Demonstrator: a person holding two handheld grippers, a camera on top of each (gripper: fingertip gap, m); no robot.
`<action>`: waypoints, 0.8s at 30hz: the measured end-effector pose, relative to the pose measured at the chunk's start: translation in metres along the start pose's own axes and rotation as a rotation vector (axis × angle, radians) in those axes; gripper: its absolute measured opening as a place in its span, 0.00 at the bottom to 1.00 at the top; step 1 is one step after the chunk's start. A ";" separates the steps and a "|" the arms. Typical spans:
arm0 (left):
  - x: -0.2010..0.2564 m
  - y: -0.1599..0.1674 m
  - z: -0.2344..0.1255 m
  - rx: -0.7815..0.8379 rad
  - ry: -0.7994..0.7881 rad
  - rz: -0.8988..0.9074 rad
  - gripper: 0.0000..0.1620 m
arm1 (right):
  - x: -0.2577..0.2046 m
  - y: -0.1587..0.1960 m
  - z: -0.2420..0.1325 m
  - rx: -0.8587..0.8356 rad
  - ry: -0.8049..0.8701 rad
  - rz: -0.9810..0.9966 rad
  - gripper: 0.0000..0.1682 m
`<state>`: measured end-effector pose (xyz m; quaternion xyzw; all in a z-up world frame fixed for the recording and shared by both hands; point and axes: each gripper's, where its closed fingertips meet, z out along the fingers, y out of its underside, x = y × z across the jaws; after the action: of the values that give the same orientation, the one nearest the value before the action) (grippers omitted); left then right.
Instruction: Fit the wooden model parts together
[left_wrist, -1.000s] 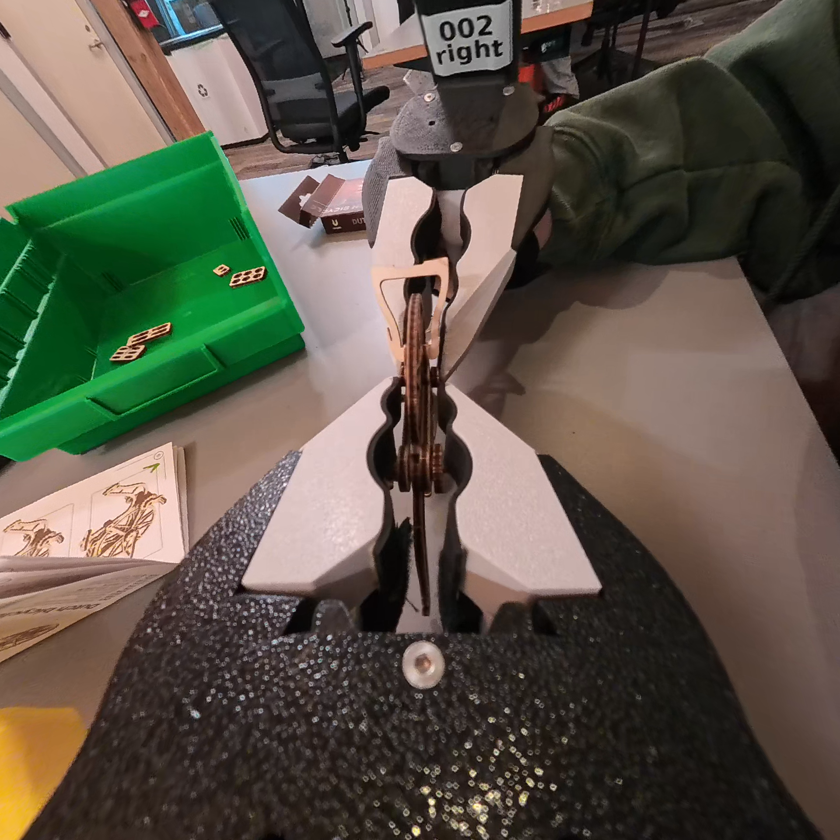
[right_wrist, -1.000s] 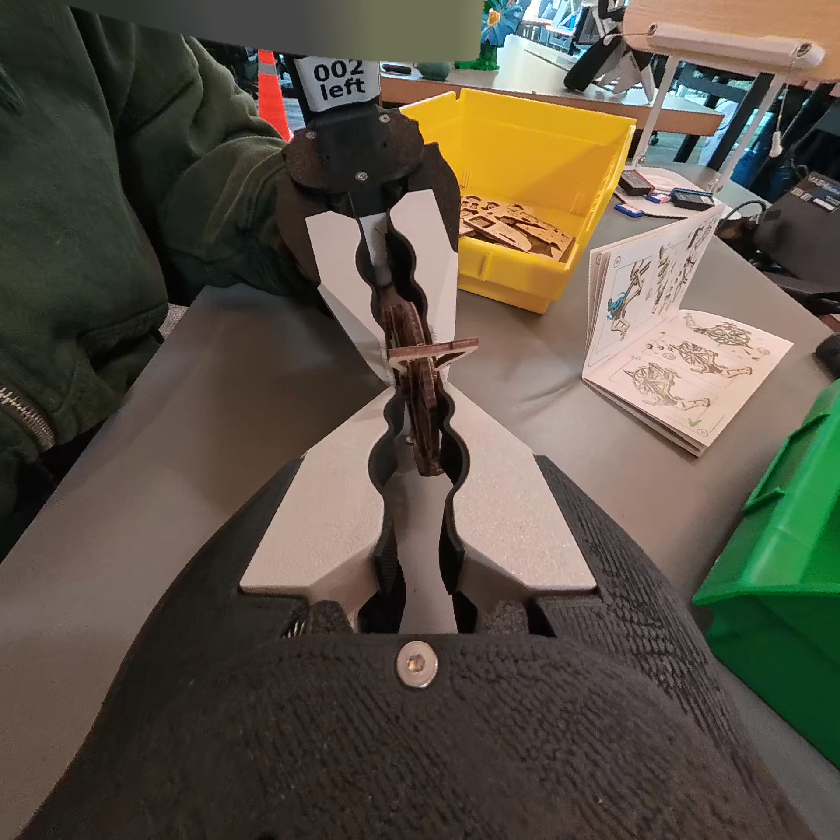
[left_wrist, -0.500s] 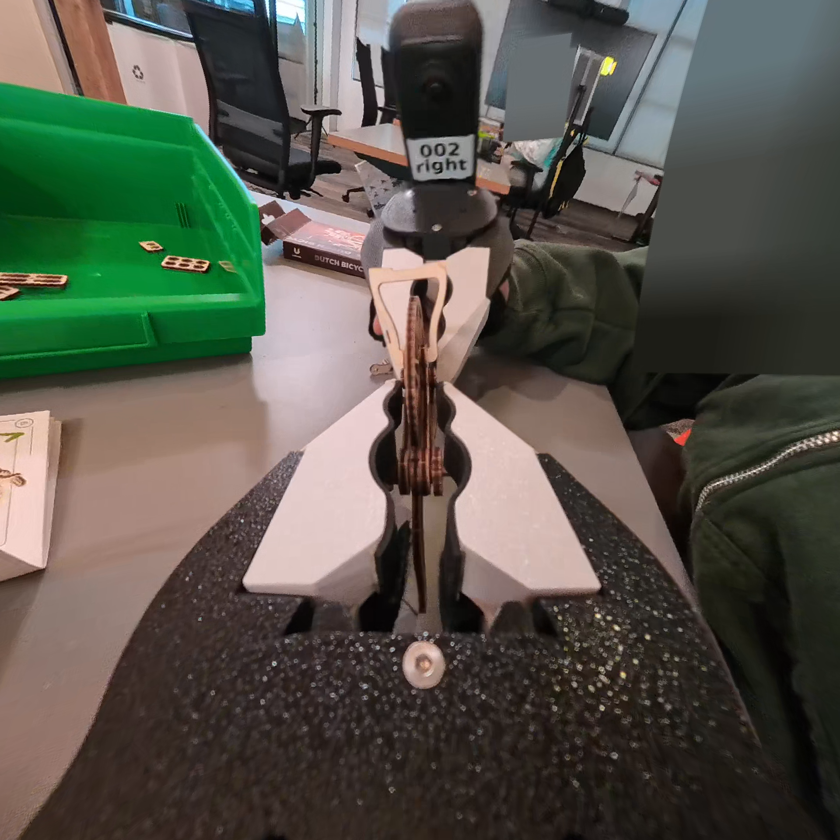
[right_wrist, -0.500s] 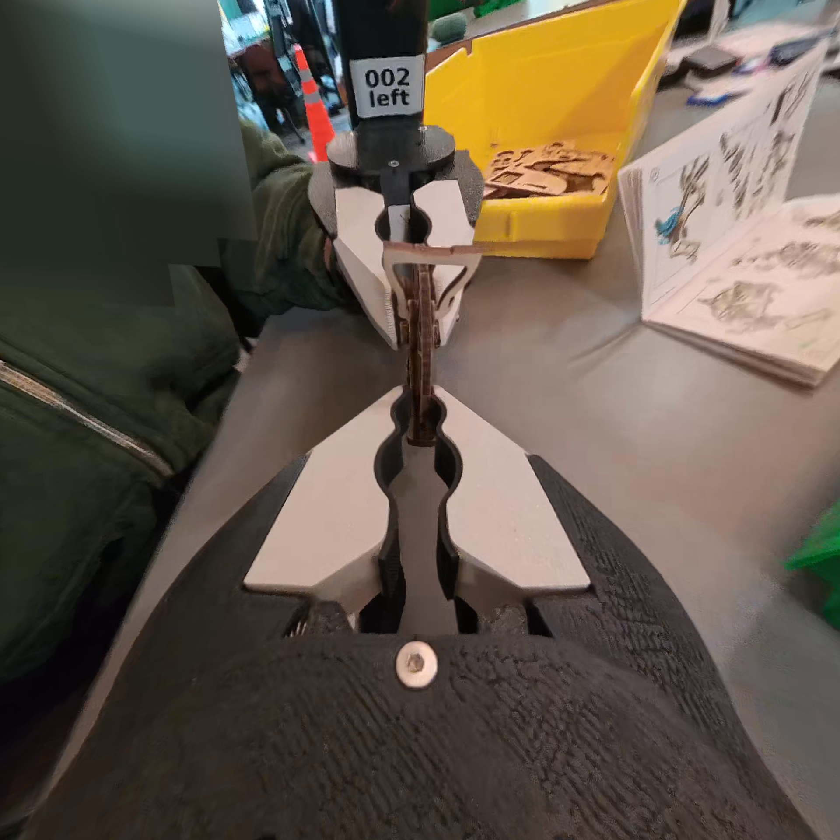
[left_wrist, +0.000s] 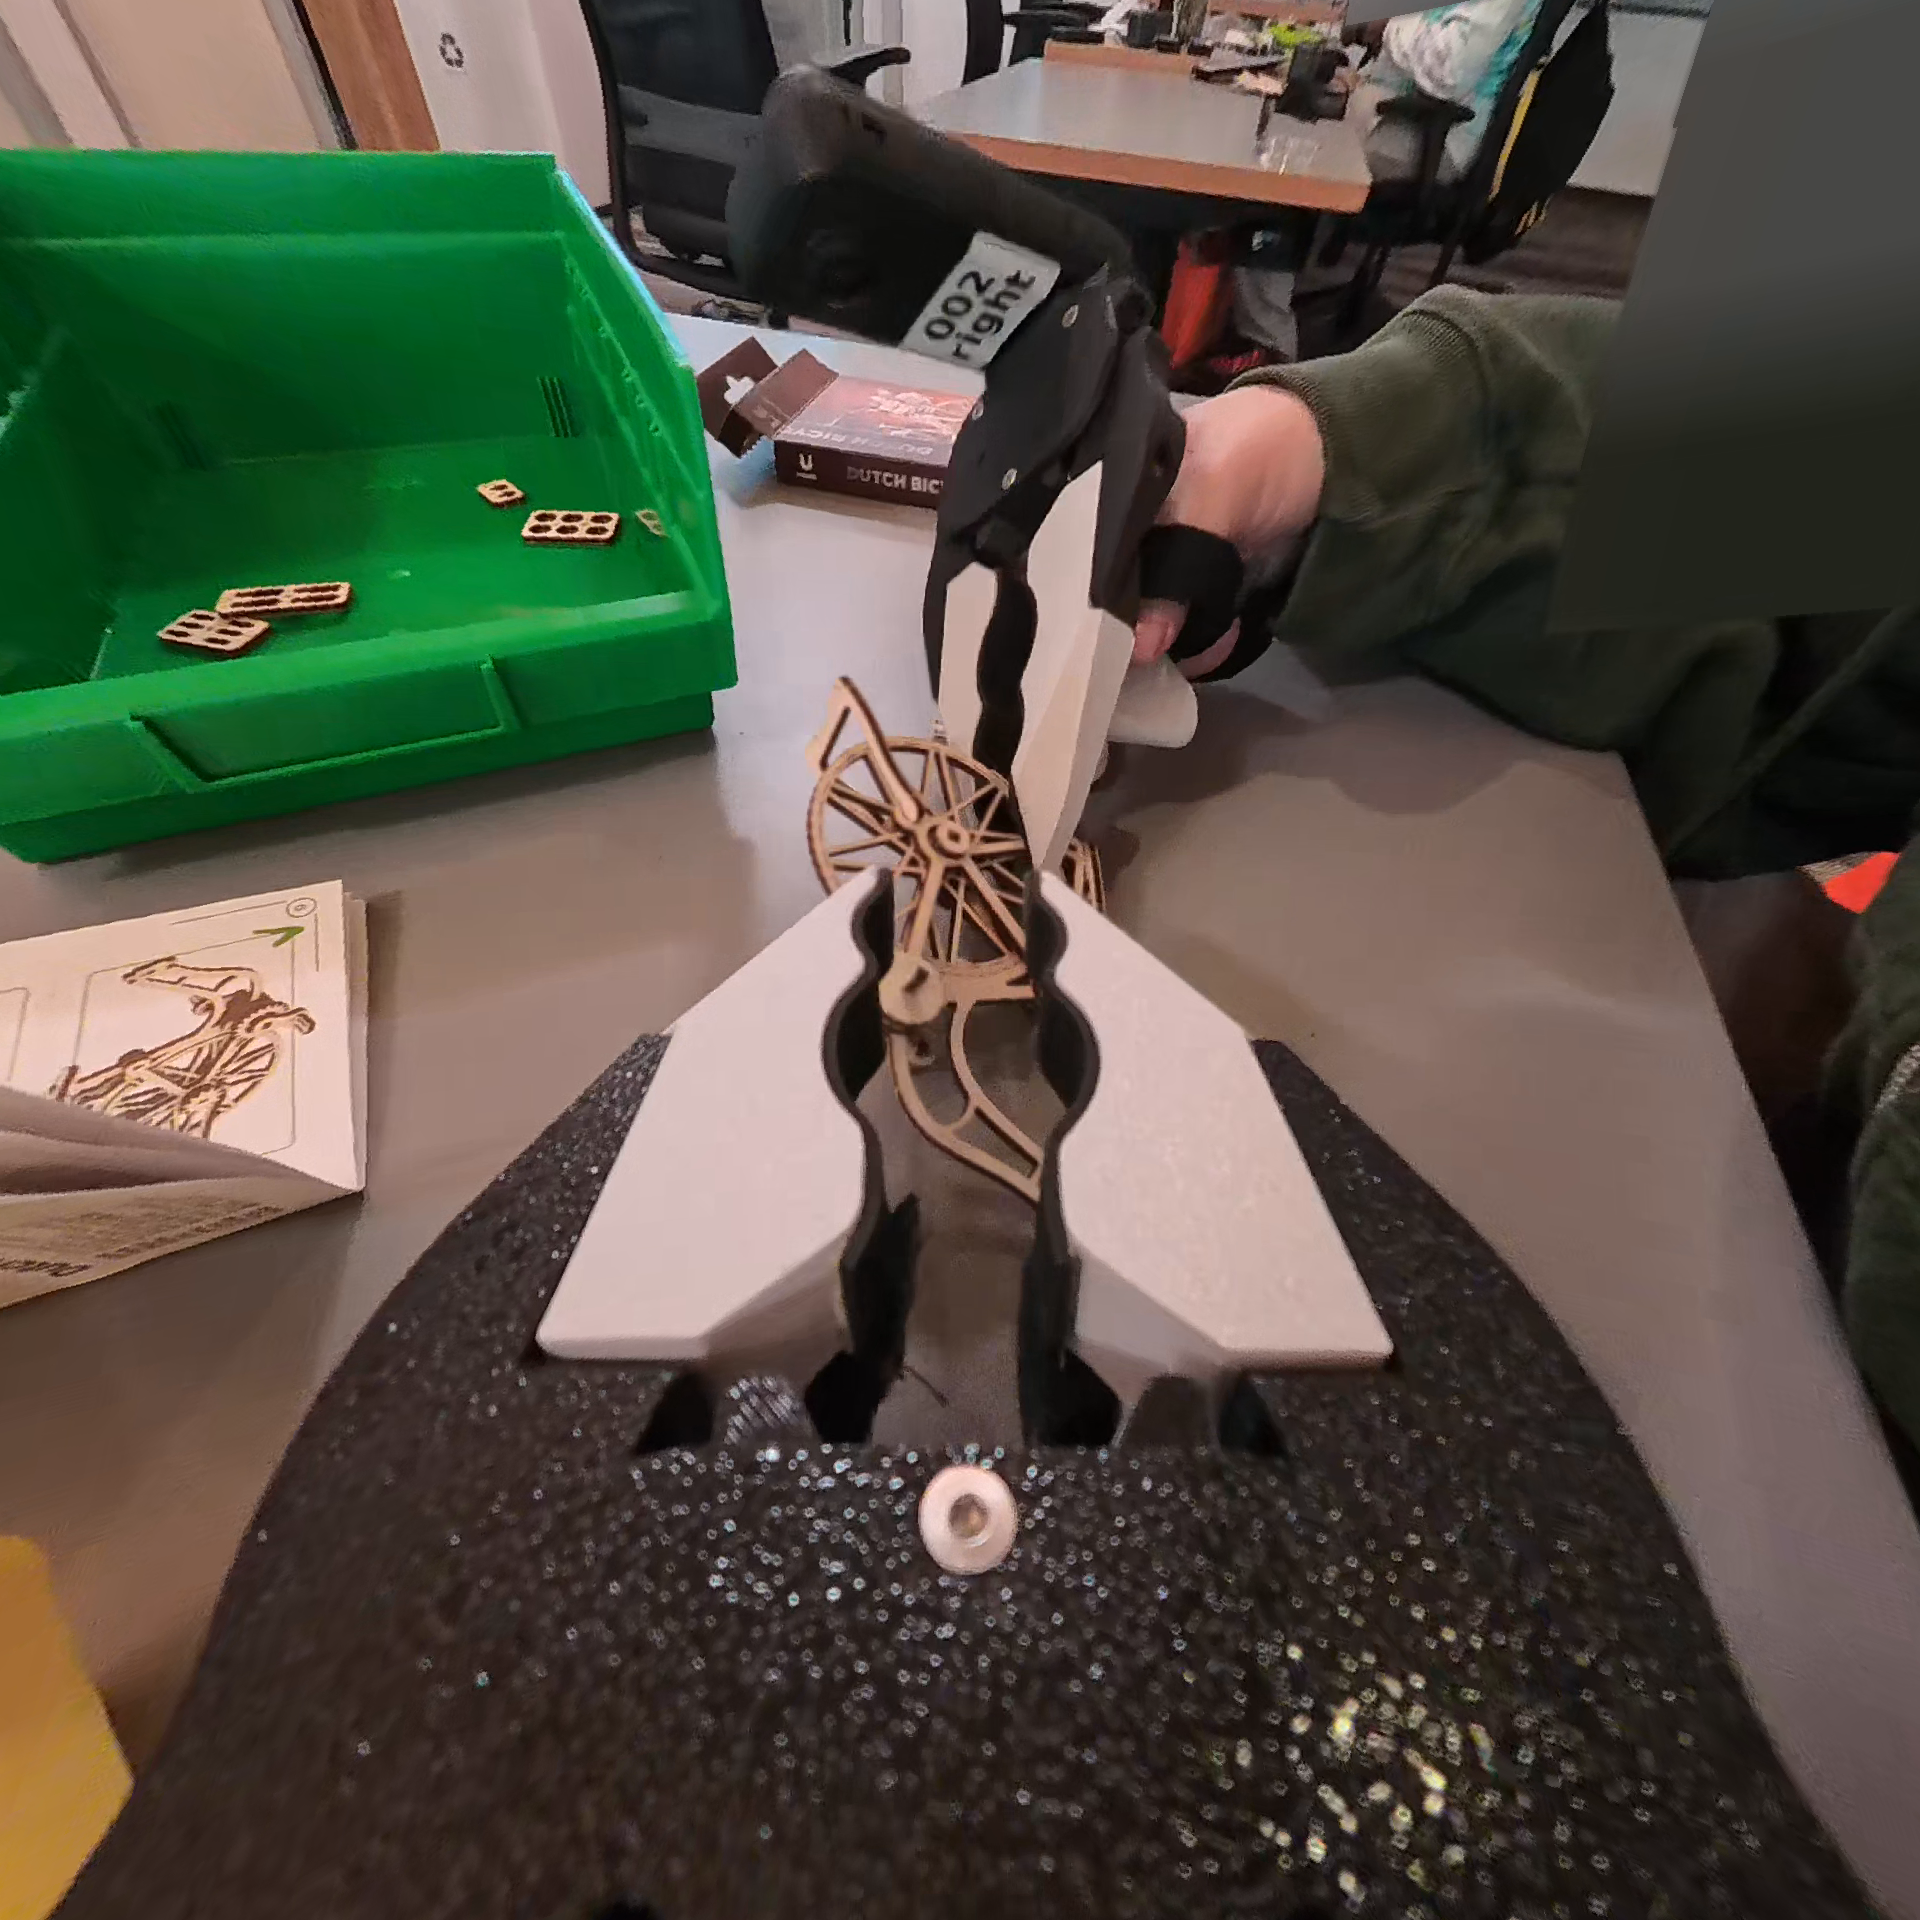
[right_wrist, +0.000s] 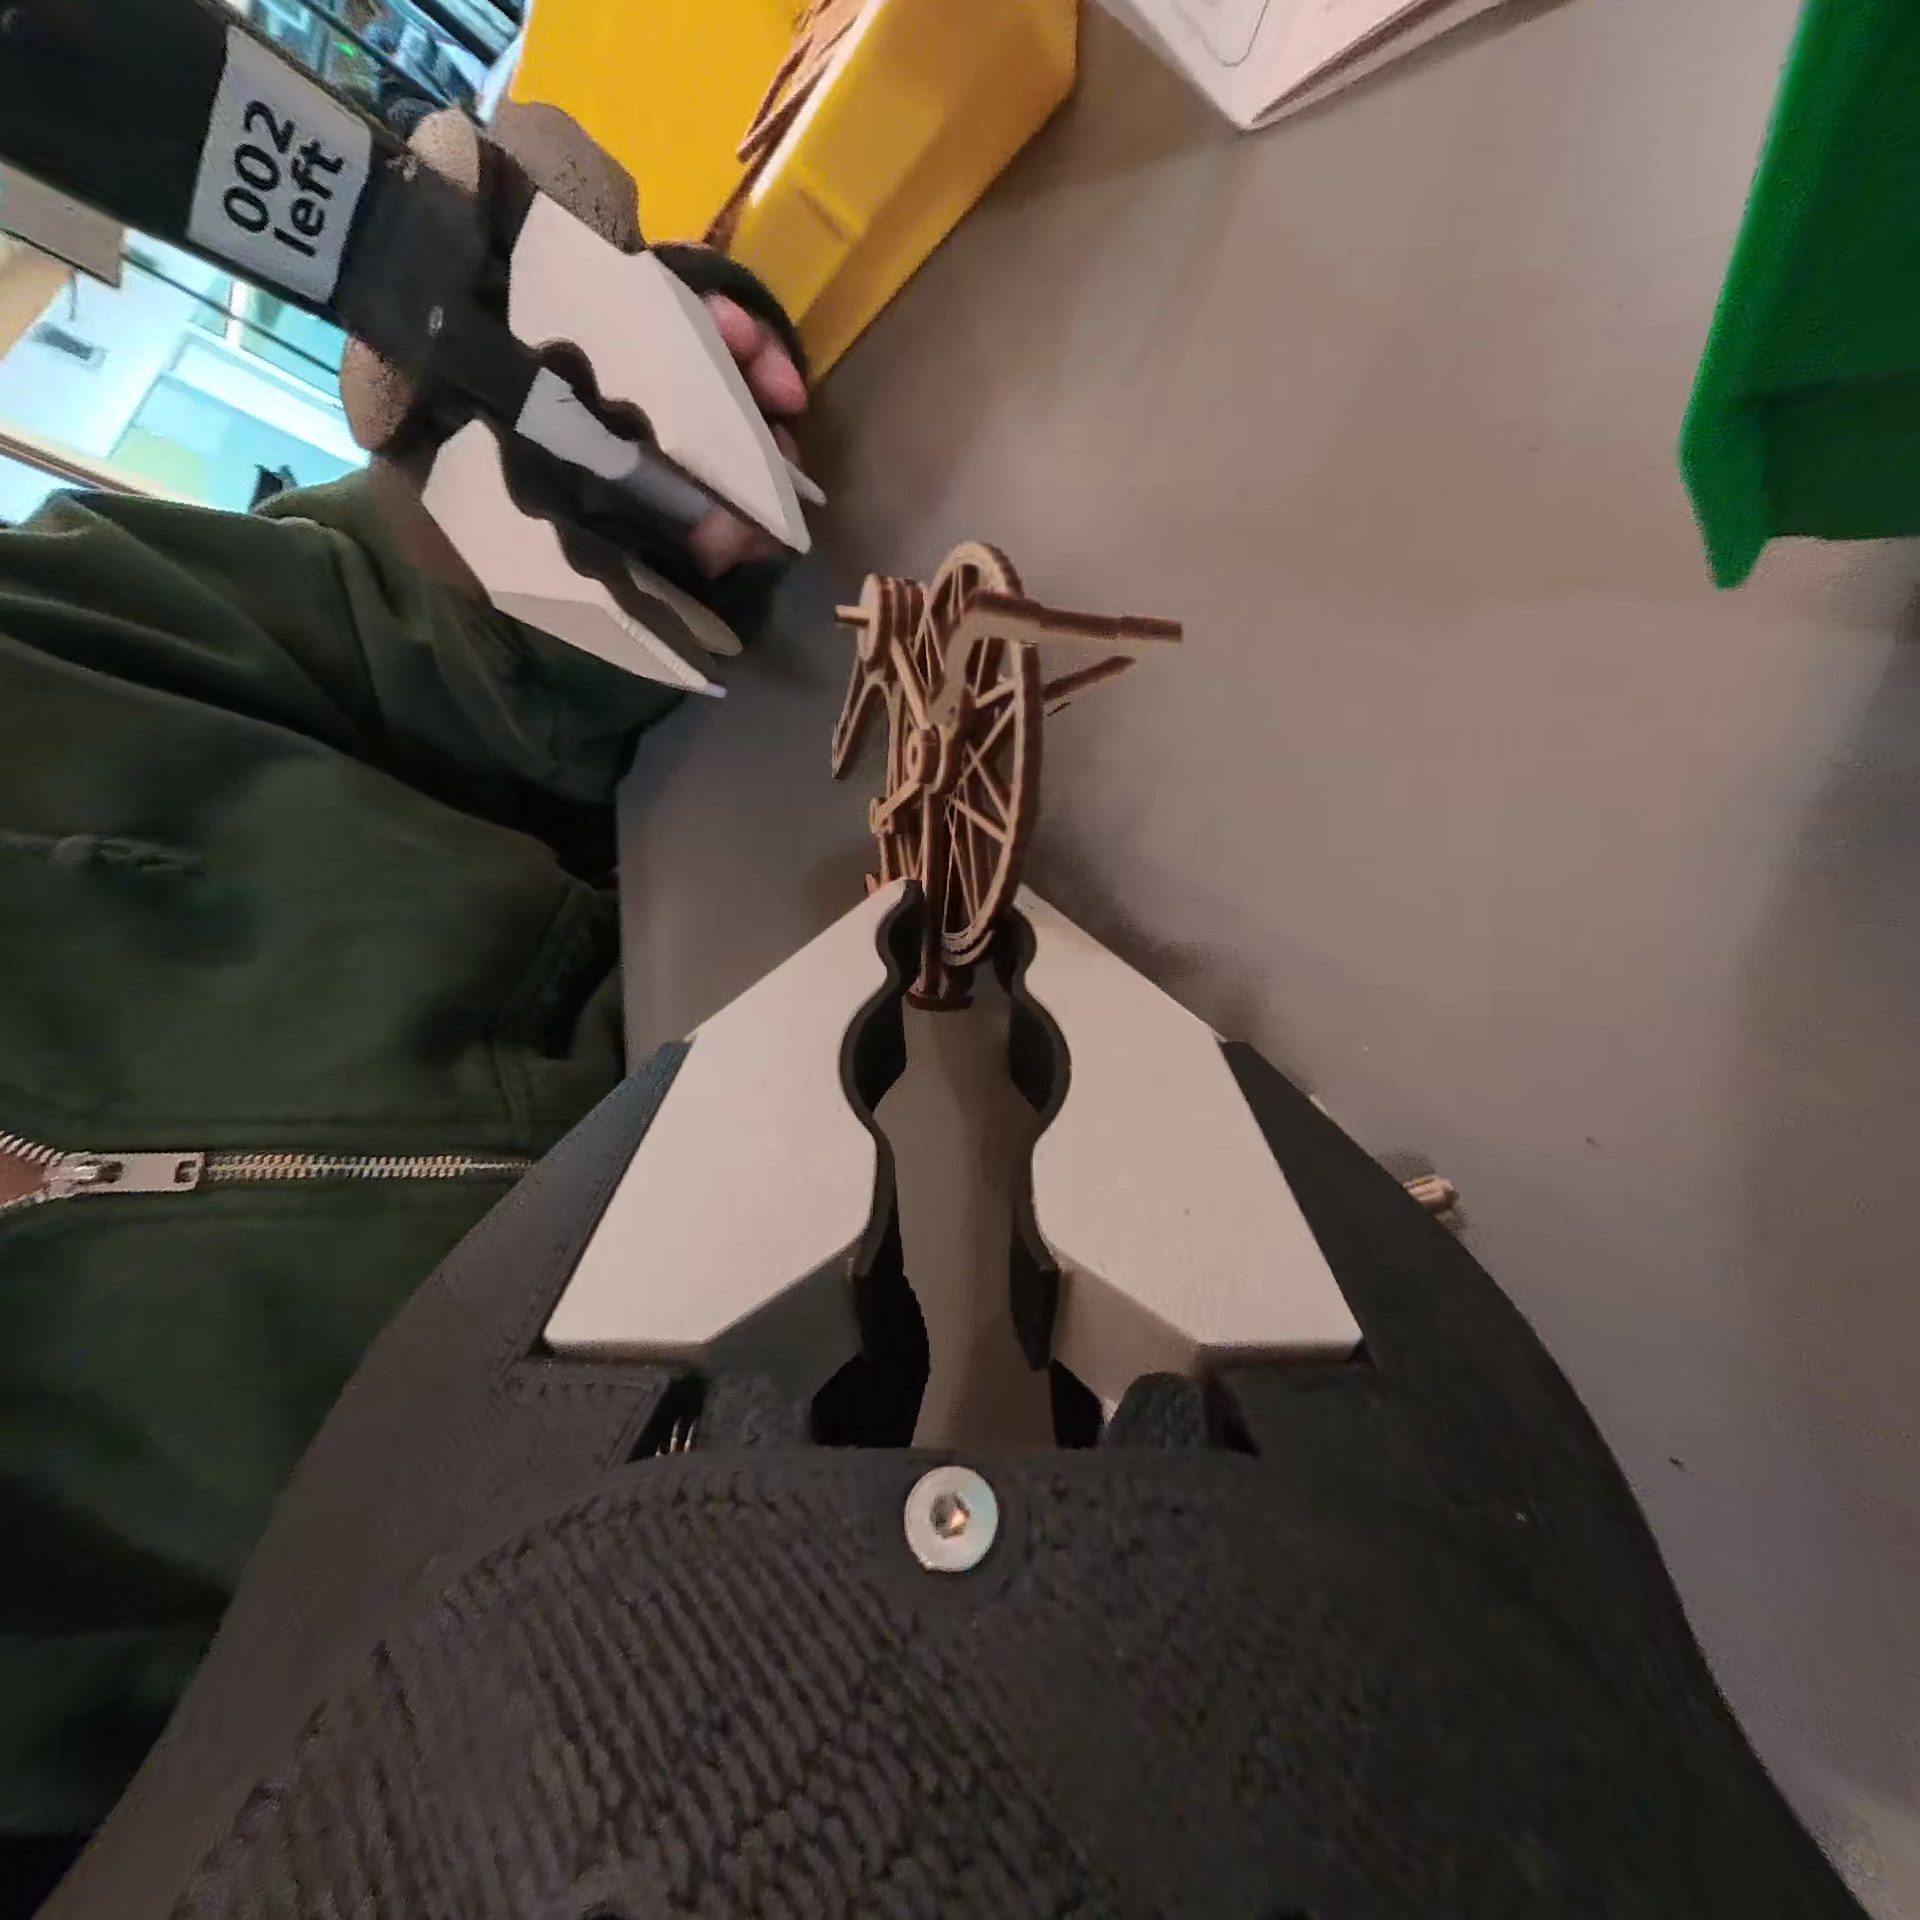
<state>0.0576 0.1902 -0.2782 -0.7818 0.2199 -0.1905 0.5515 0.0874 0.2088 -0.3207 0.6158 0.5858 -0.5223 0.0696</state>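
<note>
I'm pinching the wooden bicycle model by its wheel rim between my right fingers. My left fingers are gaping empty around its frame, so next I'm regripping there.

The left claw stands spread, and bare grey tabletop runs wide along its right side to the edge. On its left the open booklet lies near, and the green bin blocks the far left. Straight ahead the wooden bicycle stands between the claws, with the right claw pinched on its wheel. A flat box lies beyond, and the yellow bin sits near the left claw.
</note>
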 end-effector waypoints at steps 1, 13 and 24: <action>0.000 0.001 0.000 -0.005 -0.006 0.007 0.13 | 0.002 0.000 -0.001 -0.003 0.023 -0.005 0.08; -0.003 0.001 0.000 -0.006 -0.039 0.062 0.11 | 0.007 0.002 -0.011 -0.034 0.114 -0.054 0.09; 0.011 0.002 0.005 -0.029 0.003 0.095 0.15 | -0.026 0.035 -0.005 -0.212 -0.104 -0.005 0.04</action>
<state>0.0686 0.1874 -0.2813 -0.7782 0.2602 -0.1622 0.5481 0.1242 0.1854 -0.3182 0.5755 0.6349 -0.4888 0.1635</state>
